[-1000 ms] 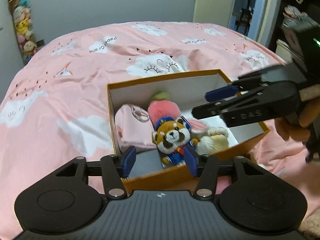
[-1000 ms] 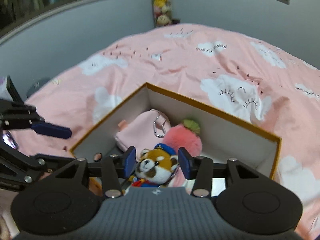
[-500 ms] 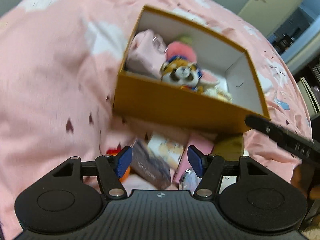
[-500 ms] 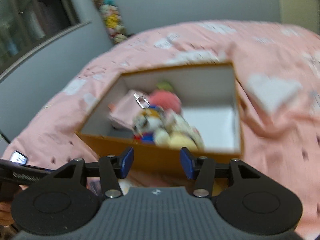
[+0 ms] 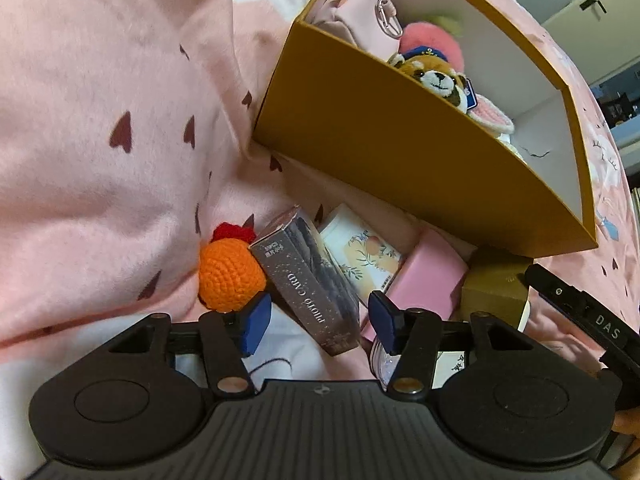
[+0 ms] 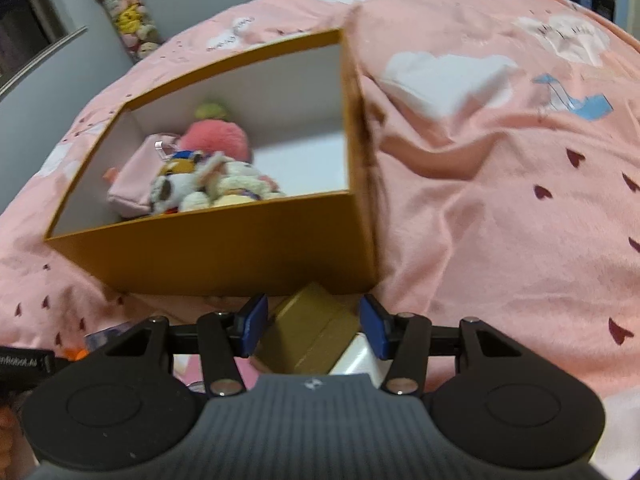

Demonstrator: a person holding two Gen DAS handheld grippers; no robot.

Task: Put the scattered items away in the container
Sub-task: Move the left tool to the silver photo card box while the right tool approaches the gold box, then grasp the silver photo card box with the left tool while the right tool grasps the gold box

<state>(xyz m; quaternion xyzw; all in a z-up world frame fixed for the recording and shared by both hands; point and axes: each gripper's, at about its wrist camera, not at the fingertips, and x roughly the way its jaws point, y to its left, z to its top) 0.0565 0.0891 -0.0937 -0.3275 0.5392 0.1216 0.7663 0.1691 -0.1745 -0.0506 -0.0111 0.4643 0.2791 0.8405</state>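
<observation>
I hold 2 claws over a bed with a pink blanket point(image 5: 100, 92) that has little hearts and white clouds on it.

My left claw point(image 5: 316, 320) points down at a pile of things on the blanket. Its blue pads are apart and they are closing right now. The dark photo card box point(image 5: 308, 280) lies between them, but the pads do not press on it. Just beside that box, on its left, is an orange knitted ball point(image 5: 230, 276) with a red bit on top. On the other side lie a card with flowers point(image 5: 360, 254), a pink box point(image 5: 428, 280) and a gold box point(image 5: 496, 284). They are all close together, some touching.

My right claw point(image 6: 314, 328) has its pads spread apart too. The gold box point(image 6: 316, 328) sits below and between them, and I cannot tell if a pad touches it. A white thing point(image 6: 360, 354) lies just beside the gold box.

The big orange box point(image 5: 400, 140) is the container. It stands on the blanket right behind the pile, with its top open and white walls inside. In it I see a pink pouch point(image 5: 360, 20) with a silver clip, a fluffy pink ball point(image 5: 432, 40), and a red panda toy point(image 5: 438, 76) in a blue hat. There are more soft toys point(image 6: 236, 188) next to the panda.

At the edge of the left view I see the black arm of my other claw, with a bit of my hand point(image 5: 626, 424) under it.
</observation>
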